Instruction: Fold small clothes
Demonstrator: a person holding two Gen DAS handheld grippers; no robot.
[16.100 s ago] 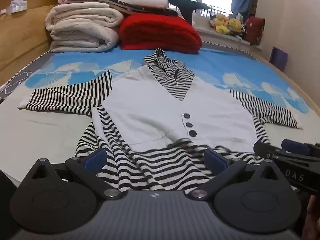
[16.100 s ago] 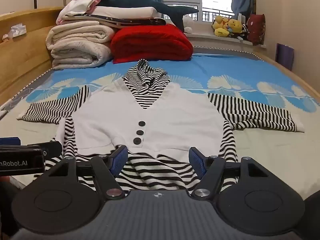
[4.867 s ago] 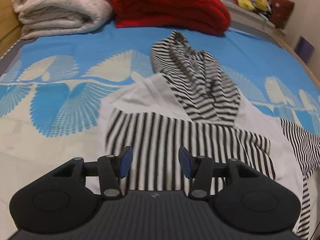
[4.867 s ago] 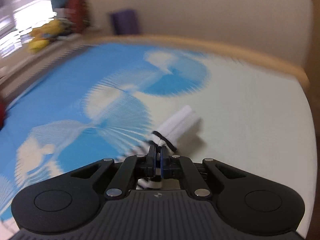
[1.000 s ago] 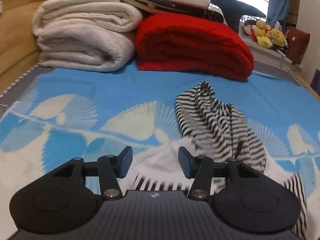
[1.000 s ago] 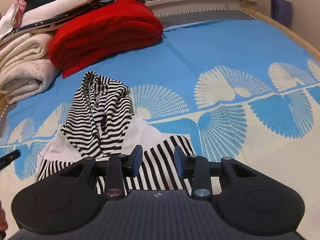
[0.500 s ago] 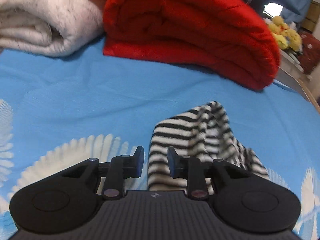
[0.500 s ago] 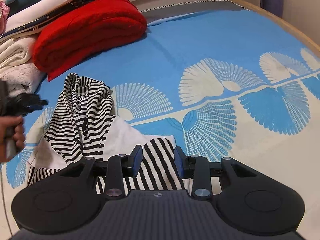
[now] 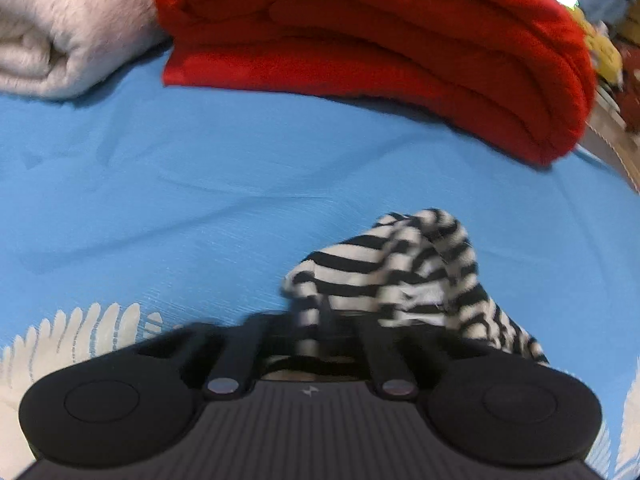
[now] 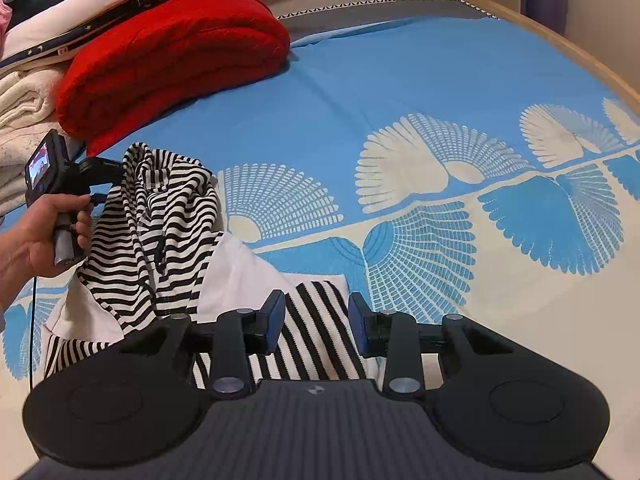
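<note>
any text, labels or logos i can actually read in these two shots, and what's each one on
No readable words or numbers in either view.
Left gripper: faint pale lettering on its black body near the striped hood, too small to read.
Small screen on the back of that gripper: shows a picture, no legible text.
Right gripper: only a small round emblem on its ribbed body, no text.

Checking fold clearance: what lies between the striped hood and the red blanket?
Only bare blue bedsheet separates the striped hood from the red blanket, as the left wrist view shows.
</note>
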